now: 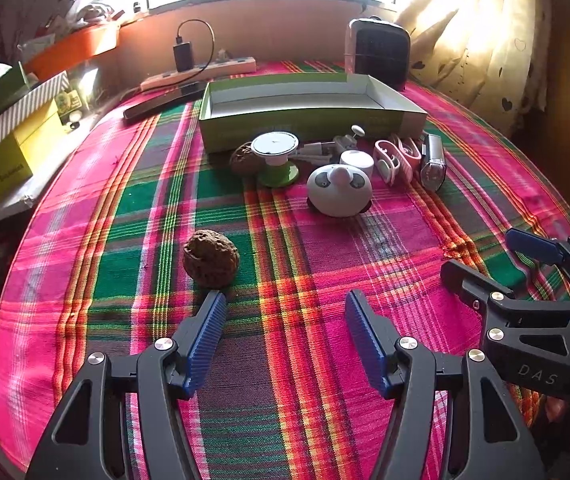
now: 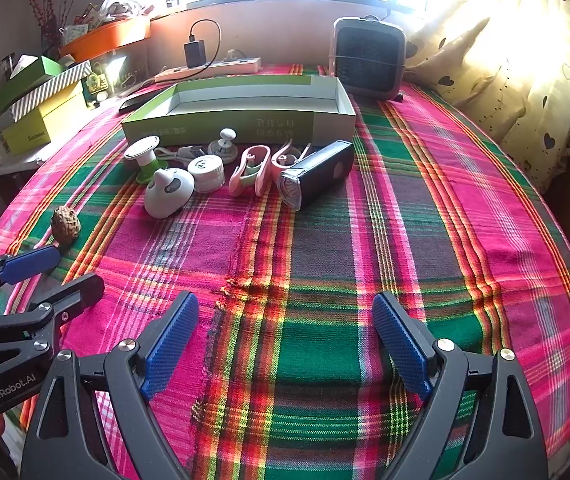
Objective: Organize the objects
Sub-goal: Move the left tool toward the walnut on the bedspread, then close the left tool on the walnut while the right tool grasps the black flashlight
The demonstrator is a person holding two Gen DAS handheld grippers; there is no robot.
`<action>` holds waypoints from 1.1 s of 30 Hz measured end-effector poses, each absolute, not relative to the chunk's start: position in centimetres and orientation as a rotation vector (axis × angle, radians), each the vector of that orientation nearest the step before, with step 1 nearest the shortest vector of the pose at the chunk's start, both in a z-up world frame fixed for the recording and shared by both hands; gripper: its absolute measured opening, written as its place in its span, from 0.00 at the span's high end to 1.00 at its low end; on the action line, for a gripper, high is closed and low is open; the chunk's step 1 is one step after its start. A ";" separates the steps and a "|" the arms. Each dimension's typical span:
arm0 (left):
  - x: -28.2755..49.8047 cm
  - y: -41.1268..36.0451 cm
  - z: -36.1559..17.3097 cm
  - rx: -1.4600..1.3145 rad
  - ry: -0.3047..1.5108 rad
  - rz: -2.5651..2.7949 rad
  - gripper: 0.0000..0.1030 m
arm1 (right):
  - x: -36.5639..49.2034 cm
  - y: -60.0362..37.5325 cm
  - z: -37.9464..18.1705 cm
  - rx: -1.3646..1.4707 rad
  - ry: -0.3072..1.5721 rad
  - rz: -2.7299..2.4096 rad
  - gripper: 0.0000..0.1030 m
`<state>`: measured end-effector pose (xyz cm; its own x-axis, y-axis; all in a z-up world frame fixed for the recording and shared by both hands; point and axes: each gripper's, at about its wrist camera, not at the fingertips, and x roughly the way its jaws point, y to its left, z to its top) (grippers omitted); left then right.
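A green and white open box (image 1: 309,112) (image 2: 241,114) lies at the back of the plaid tablecloth. In front of it sits a cluster: a white panda-faced gadget (image 1: 339,190) (image 2: 169,192), a green and white spool (image 1: 277,156) (image 2: 143,158), a white round case (image 2: 205,172), pink clips (image 1: 397,158) (image 2: 253,172) and a dark rectangular lamp (image 1: 433,160) (image 2: 317,178). One brown walnut (image 1: 211,258) (image 2: 65,220) lies alone just beyond my left gripper (image 1: 285,320), a second walnut (image 1: 243,158) sits by the spool. My left gripper is open and empty. My right gripper (image 2: 285,320) is open and empty too.
A small heater (image 1: 379,52) (image 2: 369,56) stands behind the box on the right. A power strip (image 1: 205,72) with a plugged charger and a dark remote (image 1: 161,104) lie at the back left. Stacked boxes (image 1: 9,148) crowd the left shelf. A curtain (image 2: 505,60) hangs at right.
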<state>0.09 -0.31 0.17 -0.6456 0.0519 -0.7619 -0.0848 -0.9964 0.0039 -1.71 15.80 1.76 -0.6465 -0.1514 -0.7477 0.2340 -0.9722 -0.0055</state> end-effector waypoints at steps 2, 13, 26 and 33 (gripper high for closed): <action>0.1 -0.4 0.3 -1.273 0.070 2.787 0.41 | -1.8 15.9 1.8 1.202 0.148 -2.663 0.14; 1.2 -3.6 0.9 -1.213 -0.013 2.845 0.41 | -4.9 18.0 3.4 1.231 0.025 -2.690 0.19; -1.3 -5.9 0.1 -1.299 -0.176 2.808 0.41 | -8.6 17.2 3.7 1.217 0.038 -2.676 0.35; -2.4 -5.9 0.1 -1.310 -0.164 2.822 0.53 | -9.5 17.4 3.2 1.249 0.047 -2.673 0.46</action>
